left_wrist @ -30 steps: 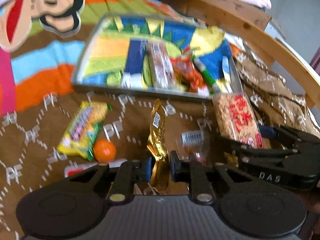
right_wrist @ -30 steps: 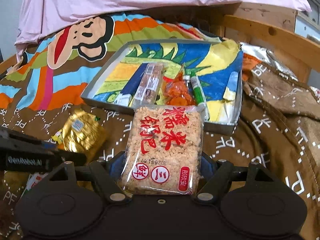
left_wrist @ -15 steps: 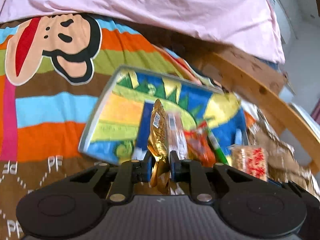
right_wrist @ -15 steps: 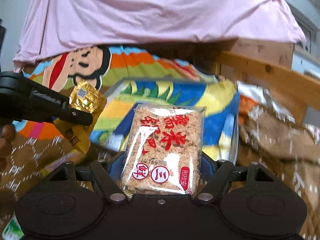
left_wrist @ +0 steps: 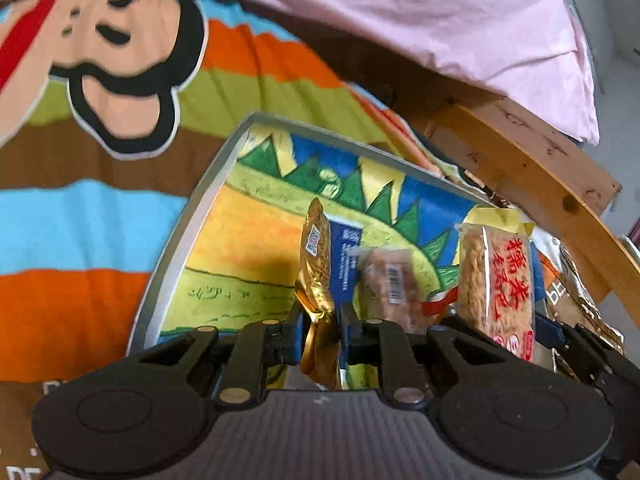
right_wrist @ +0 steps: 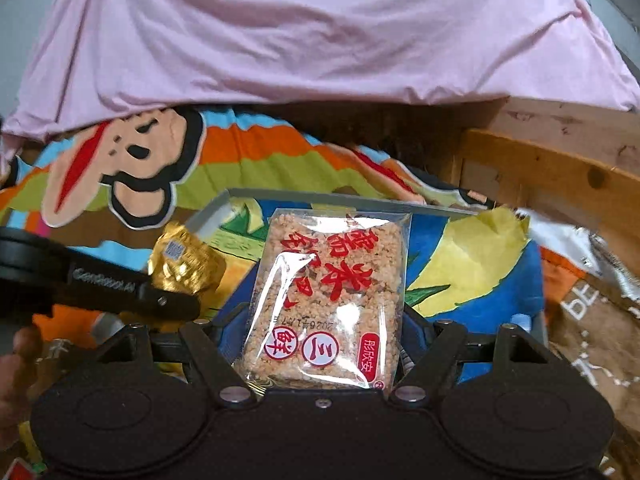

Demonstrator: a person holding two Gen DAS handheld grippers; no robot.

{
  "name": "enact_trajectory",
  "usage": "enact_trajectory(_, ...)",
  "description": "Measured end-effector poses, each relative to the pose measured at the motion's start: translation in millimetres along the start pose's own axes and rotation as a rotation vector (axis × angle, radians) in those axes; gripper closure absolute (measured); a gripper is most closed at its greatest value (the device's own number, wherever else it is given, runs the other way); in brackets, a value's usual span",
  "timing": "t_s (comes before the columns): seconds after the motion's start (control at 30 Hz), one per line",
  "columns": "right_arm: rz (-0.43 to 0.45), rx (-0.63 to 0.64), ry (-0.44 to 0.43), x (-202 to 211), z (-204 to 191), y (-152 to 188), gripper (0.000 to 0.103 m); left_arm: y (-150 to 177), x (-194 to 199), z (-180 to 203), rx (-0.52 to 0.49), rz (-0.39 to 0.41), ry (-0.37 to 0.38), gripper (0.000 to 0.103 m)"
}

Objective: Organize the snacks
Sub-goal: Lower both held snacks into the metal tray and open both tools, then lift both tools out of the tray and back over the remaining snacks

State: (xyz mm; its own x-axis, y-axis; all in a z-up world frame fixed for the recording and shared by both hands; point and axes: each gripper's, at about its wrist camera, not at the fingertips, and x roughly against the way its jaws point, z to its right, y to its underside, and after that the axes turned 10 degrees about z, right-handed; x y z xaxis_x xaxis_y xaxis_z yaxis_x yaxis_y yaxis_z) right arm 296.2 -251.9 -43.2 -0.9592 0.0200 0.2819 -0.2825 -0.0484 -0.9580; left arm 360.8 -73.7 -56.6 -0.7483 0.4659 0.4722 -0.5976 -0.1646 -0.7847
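Over the tray, left wrist view: left gripper (left_wrist: 320,330) pinches the gold packet (left_wrist: 318,264) upright above the tray (left_wrist: 188,216); lower it onto bare floor left of the blue packet (left_wrist: 346,264).
Right wrist view: right gripper (right_wrist: 320,340) clamps the rice cracker pack (right_wrist: 326,300) across its width; set it flat.
Change: a second ago both hung over the blanket (left_wrist: 80,220), short of the tray.

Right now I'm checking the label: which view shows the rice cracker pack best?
The right wrist view: the rice cracker pack faces the camera, its print readable. The left wrist view shows it at the right, angled and blurred.
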Motion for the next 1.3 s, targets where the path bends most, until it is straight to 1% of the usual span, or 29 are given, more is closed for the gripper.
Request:
enact_trajectory(0.1, -0.019, 0.017, 0.035, -14, 0, 3, 0.026, 2, -10, -7, -0.023, -0.014, 0.000, 0.083)
enact_trajectory(0.2, -0.038, 0.029, 0.086, -22, 3, 8, 0.026, 1, -14, -15, -0.006, -0.011, 0.000, 0.083)
enact_trajectory(0.23, -0.039, 0.023, 0.090, -24, 5, 8, 0.026, 0, -14, -16, -0.011, -0.006, -0.006, 0.082)
enact_trajectory(0.3, -0.041, 0.017, 0.088, -26, 7, 8, 0.026, 0, -15, -14, -0.051, 0.002, -0.047, 0.081)
enact_trajectory(0.37, -0.039, 0.024, 0.095, -28, 8, 8, 0.026, 2, -18, -9, -0.102, 0.001, -0.090, 0.075)
enact_trajectory(0.5, -0.040, 0.011, 0.098, -30, 11, 8, 0.026, 6, -21, -3, -0.170, -0.002, -0.153, 0.067)
enact_trajectory(0.6, -0.042, 0.006, 0.107, -31, 12, 8, 0.026, 8, -22, 2, -0.210, 0.003, -0.196, 0.058)
enact_trajectory(0.63, -0.043, 0.007, 0.109, -31, 12, 8, 0.025, 9, -22, 2, -0.215, -0.002, -0.201, 0.049)
enact_trajectory(0.67, -0.045, 0.009, 0.108, -31, 13, 8, 0.024, 9, -22, 2, -0.216, -0.003, -0.200, 0.037)
enact_trajectory(0.7, -0.047, 0.011, 0.108, -32, 14, 9, 0.023, 10, -21, 2, -0.211, 0.005, -0.199, 0.033)
enact_trajectory(0.73, -0.050, 0.011, 0.106, -32, 15, 9, 0.020, 10, -19, 2, -0.206, 0.014, -0.200, 0.029)
enact_trajectory(0.8, -0.054, 0.009, 0.099, -31, 16, 9, 0.018, 9, -17, 1, -0.194, 0.017, -0.197, 0.028)
enact_trajectory(0.9, -0.059, 0.006, 0.099, -27, 17, 7, 0.016, 8, -10, 4, -0.189, 0.027, -0.197, 0.021)
enact_trajectory(0.93, -0.057, 0.001, 0.101, -25, 18, 6, 0.015, 8, -7, 6, -0.193, 0.032, -0.201, 0.019)
enact_trajectory(1.03, -0.039, -0.034, 0.106, -11, 24, -3, 0.008, 5, 3, 11, -0.203, 0.043, -0.213, 0.018)
enact_trajectory(1.1, -0.022, -0.053, 0.109, -1, 28, -10, 0.005, 1, 14, 15, -0.201, 0.057, -0.219, 0.015)
enact_trajectory(1.17, -0.003, -0.074, 0.109, 12, 33, -19, 0.003, -4, 26, 19, -0.193, 0.080, -0.226, 0.007)
enact_trajectory(1.23, 0.021, -0.094, 0.112, 28, 37, -28, 0.001, -9, 45, 25, -0.183, 0.115, -0.235, 0.002)
enact_trajectory(1.3, 0.046, -0.112, 0.114, 45, 40, -36, 0.001, -11, 64, 30, -0.182, 0.148, -0.235, 0.001)
